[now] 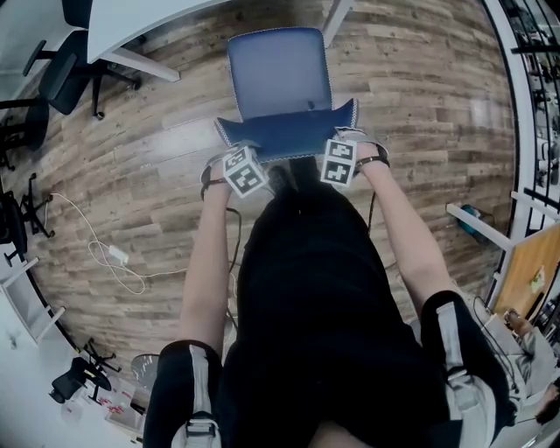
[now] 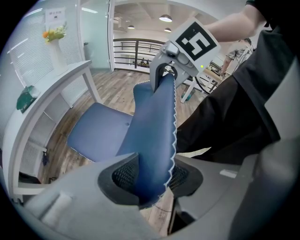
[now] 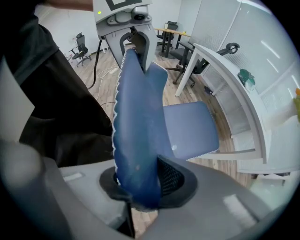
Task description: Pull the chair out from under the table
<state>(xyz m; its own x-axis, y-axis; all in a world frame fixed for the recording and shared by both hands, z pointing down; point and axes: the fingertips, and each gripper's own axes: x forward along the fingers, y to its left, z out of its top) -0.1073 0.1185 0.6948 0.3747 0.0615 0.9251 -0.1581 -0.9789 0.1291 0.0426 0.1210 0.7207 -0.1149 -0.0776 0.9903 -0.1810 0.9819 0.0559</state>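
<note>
A blue chair stands on the wood floor in front of me, its seat (image 1: 278, 74) pointing away and the top edge of its backrest (image 1: 289, 140) nearest me. My left gripper (image 1: 242, 149) is shut on the left end of that edge, my right gripper (image 1: 343, 136) on the right end. In the left gripper view the backrest (image 2: 154, 126) runs up from between the pads of the left gripper (image 2: 150, 180) to the right gripper (image 2: 168, 70). The right gripper view shows the backrest (image 3: 138, 117) pinched in the right gripper (image 3: 140, 185). The white table (image 1: 131, 26) lies beyond the chair.
The table's white legs (image 1: 337, 17) stand just past the seat. Black office chairs (image 1: 66, 70) sit at the far left. A white cable with a plug (image 1: 114, 255) trails over the floor to my left. White shelving (image 1: 477, 226) is at my right. A vase of flowers (image 2: 56, 47) stands on the table.
</note>
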